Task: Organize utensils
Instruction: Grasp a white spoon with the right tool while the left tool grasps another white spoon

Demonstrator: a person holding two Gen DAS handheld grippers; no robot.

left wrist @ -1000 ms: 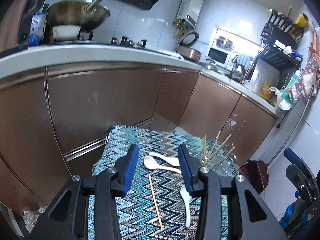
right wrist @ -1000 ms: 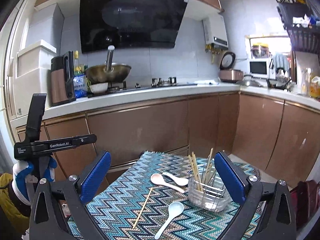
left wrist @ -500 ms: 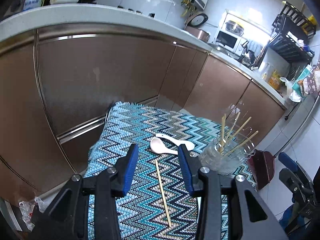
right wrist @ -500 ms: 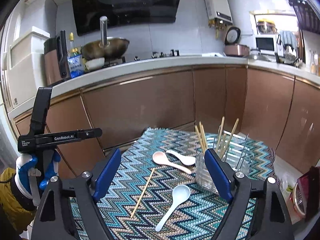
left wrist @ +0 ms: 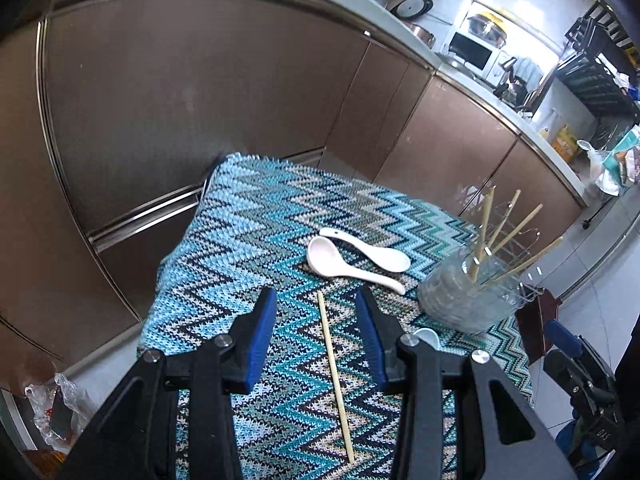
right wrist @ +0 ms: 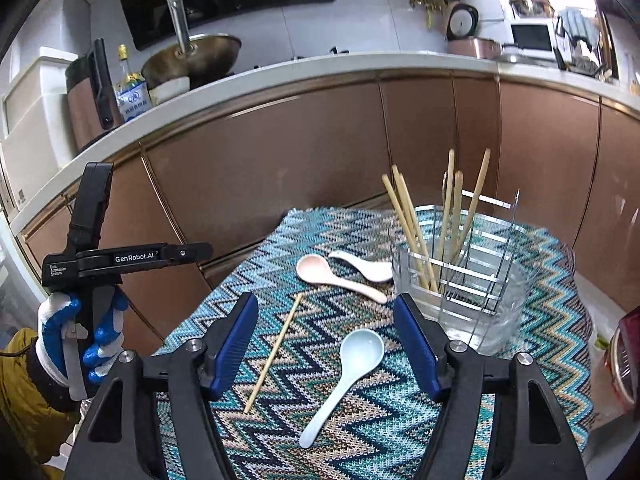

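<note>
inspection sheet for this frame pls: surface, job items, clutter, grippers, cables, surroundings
Surface: zigzag cloth covers the table, lying flat.
Job's things: loose chopstick; pale blue spoon; pink spoon and white spoon lying side by side; clear holder with chopsticks standing in it.
Clutter: nothing seen on the cloth.
Grippers: left gripper jaws apart and empty, framing the loose chopstick; right gripper jaws closing, nothing gripped, framing the pale blue spoon.
Cables: nothing seen.
Surroundings: brown cabinets, a wok on the counter, a microwave.
</note>
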